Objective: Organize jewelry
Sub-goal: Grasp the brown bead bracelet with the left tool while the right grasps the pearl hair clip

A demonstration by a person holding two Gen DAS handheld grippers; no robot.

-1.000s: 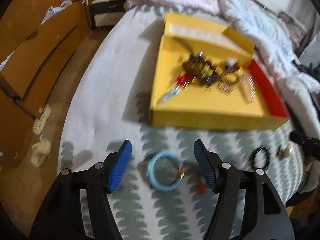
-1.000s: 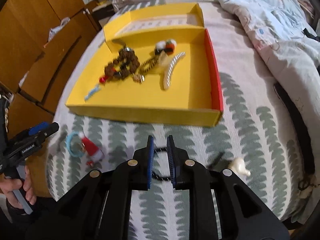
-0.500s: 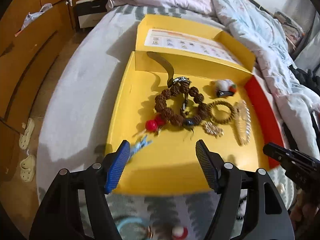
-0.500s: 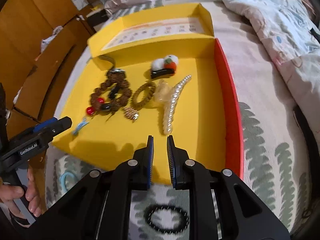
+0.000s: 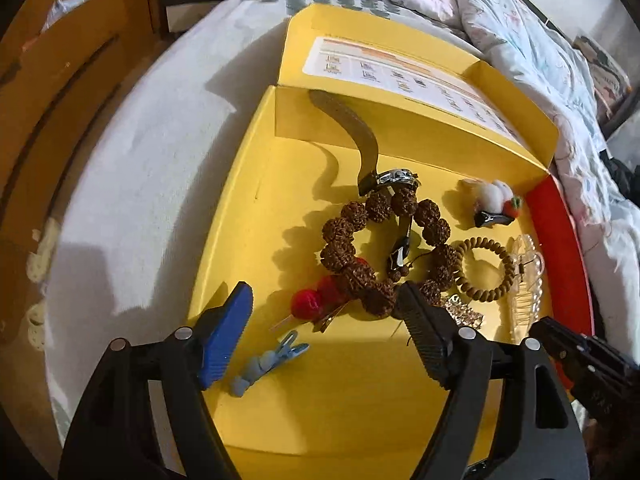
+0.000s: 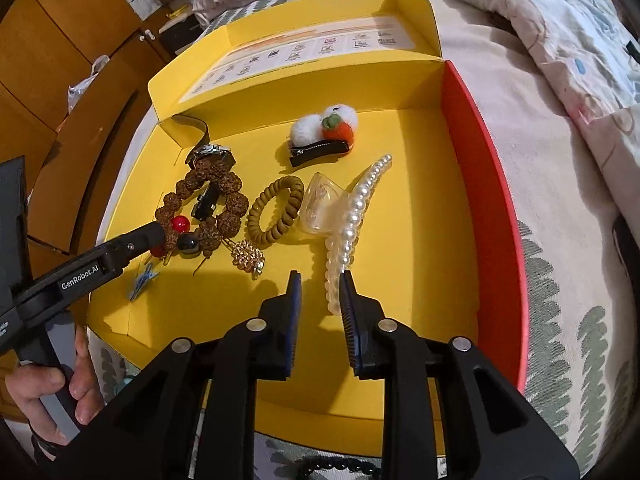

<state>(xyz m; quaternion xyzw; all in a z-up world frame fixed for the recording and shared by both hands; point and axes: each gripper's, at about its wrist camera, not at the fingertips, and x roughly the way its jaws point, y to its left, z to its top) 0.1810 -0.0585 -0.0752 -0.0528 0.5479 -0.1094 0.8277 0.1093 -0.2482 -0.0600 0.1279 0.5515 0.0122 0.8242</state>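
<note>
A yellow box (image 5: 240,184) (image 6: 420,240) with a red right wall lies on the bed and holds jewelry: a brown bead bracelet (image 5: 352,256) (image 6: 228,204), a watch (image 5: 394,178), a tan coil hair tie (image 5: 486,268) (image 6: 276,212), a pearl claw clip (image 6: 356,216), a pompom clip (image 6: 324,132), a red-ball clip (image 5: 306,304) and a blue clip (image 5: 268,364). My left gripper (image 5: 326,322) is open over the box, above the red-ball clip. My right gripper (image 6: 320,284) is slightly open and empty beside the pearl clip's near end.
The box lid (image 6: 312,44) stands open at the back. A black bead bracelet (image 6: 340,468) lies on the patterned bedspread in front of the box. A rumpled quilt (image 6: 560,20) is at the right. Wooden cabinets (image 5: 48,80) stand left of the bed.
Both grippers moved forward from the bedspread to over the box. The right gripper's fingers opened a little. The black bracelet and blue ring stayed behind on the bedspread.
</note>
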